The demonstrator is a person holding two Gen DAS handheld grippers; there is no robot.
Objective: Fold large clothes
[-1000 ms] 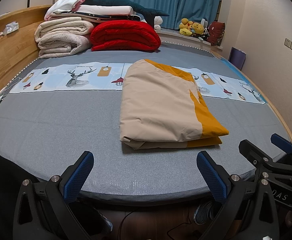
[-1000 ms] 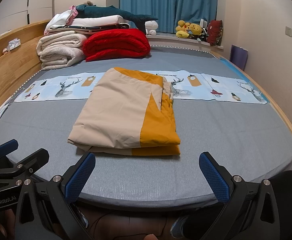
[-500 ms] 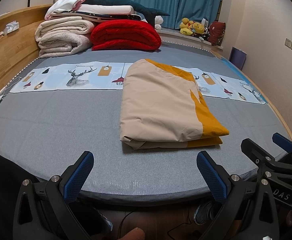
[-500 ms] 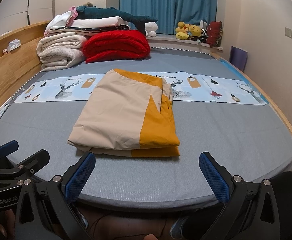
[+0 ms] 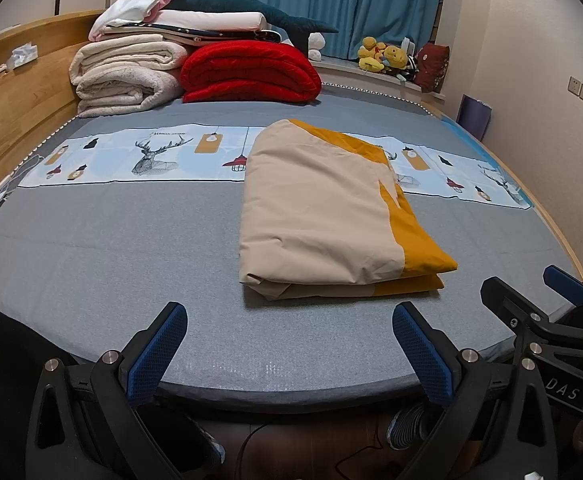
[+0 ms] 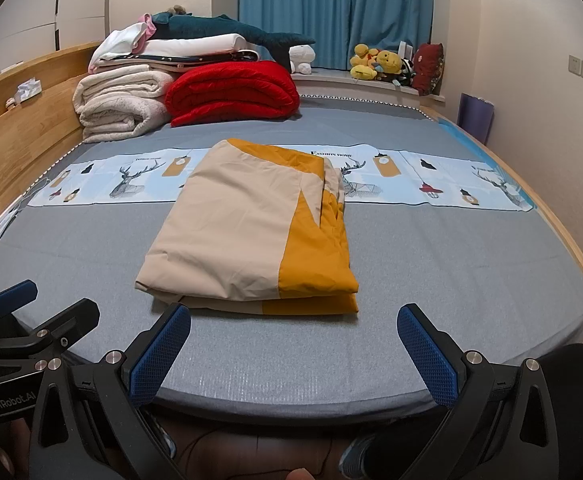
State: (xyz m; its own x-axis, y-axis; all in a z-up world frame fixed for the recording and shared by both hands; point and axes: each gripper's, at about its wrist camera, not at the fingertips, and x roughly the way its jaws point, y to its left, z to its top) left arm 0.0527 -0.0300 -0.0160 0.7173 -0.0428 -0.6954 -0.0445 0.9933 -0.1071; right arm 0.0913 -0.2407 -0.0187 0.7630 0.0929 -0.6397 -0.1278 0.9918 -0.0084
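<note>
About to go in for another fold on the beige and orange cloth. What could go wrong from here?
1. The folded cloth is several loose layers; the right gripper or left gripper, both open, may pinch only the top one.
2. Its right edge is bunched, so lifting could spill it open.

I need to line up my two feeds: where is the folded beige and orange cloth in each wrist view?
Left wrist: the folded beige and orange cloth lies right of centre on the bed, beyond the open left gripper.
Right wrist: the cloth lies left of centre, beyond the open right gripper.
Shared landmark: red quilt at the bed's far end.
</note>
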